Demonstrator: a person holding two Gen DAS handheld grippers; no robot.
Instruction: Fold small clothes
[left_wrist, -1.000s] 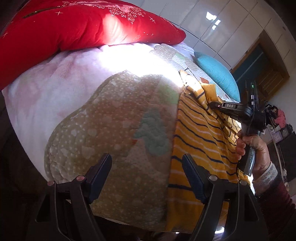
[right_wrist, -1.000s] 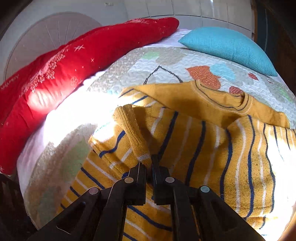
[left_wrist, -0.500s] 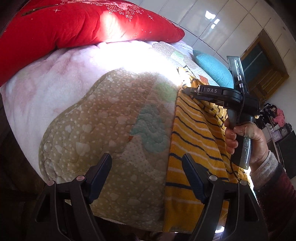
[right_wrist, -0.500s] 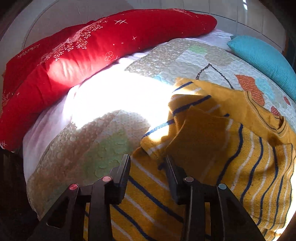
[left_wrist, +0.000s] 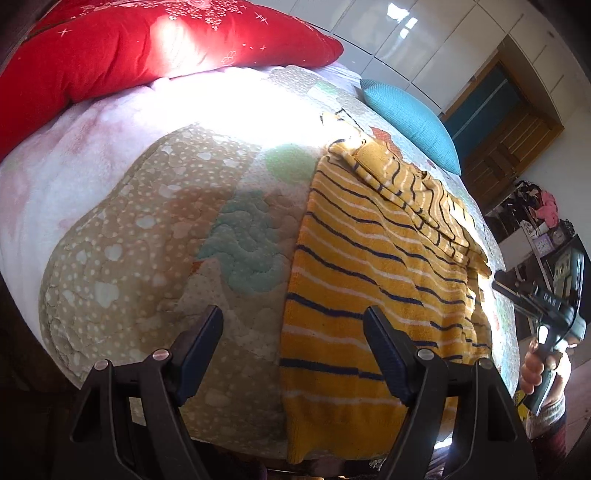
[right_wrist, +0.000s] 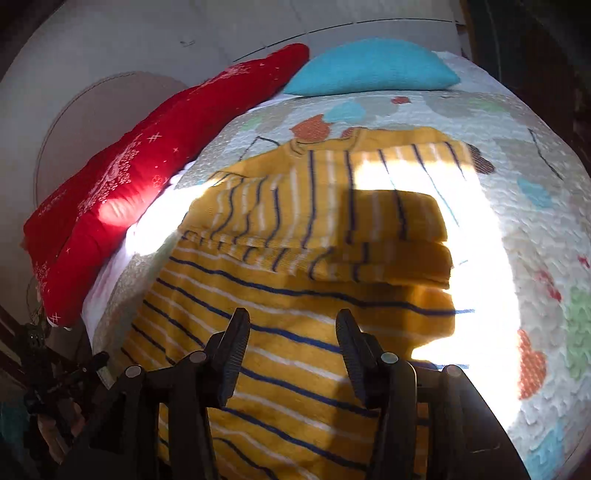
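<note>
Striped yellow sweater (right_wrist: 295, 295) is lying on the quilted bed (left_wrist: 147, 240), sleeves folded across; soft, light knit is likely draping, best pinched at the hem, while left tongs (left_wrist: 293, 354) and right tongs (right_wrist: 291, 354) are hovering spread, empty.

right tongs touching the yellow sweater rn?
Apart. In the left wrist view the right tongs hang off the yellow striped sweater past its right edge; the right wrist view shows them open, holding nothing.
</note>
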